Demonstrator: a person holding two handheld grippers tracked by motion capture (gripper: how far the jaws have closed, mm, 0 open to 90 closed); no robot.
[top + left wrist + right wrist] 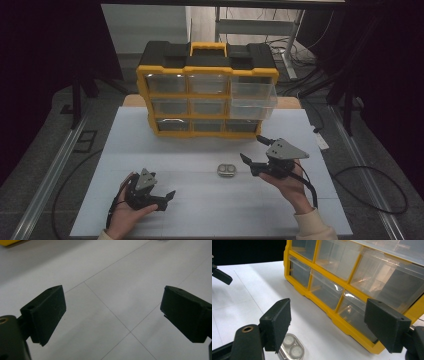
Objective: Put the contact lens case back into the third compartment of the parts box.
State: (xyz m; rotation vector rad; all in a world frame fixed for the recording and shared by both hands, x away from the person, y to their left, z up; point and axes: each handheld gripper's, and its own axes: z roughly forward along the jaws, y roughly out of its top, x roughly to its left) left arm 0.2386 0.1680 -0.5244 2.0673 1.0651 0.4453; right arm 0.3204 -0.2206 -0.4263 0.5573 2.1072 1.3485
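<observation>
White bench [200,150], panel seams visible.

At 12 o'clock on the bench: yellow-and-black drawer cabinet [207,90], three rows of three clear drawers, carry handle on top. The upper right drawer [252,97] is pulled out past the frame; the others sit flush. Contents cannot be made out through the clear fronts. The right gripper view shows the cabinet [352,290] close up and at a slant, lower drawers catching glare.

Right hand-held gripper [252,149] at 3 o'clock, held above the bench, jaws spread wide and empty, aimed toward the cabinet's lower drawers.

Left hand-held gripper [167,199] at 7 o'clock, low near the front edge, jaws also wide apart, gripping nothing; its own view looks down on bare bench [112,290] between the jaws.

Small metal oval case [226,170] near bench centre, just left of the right gripper and apart from it. In the right gripper view the case [292,348] shows two round wells, partly hidden behind the left-hand jaw.
</observation>
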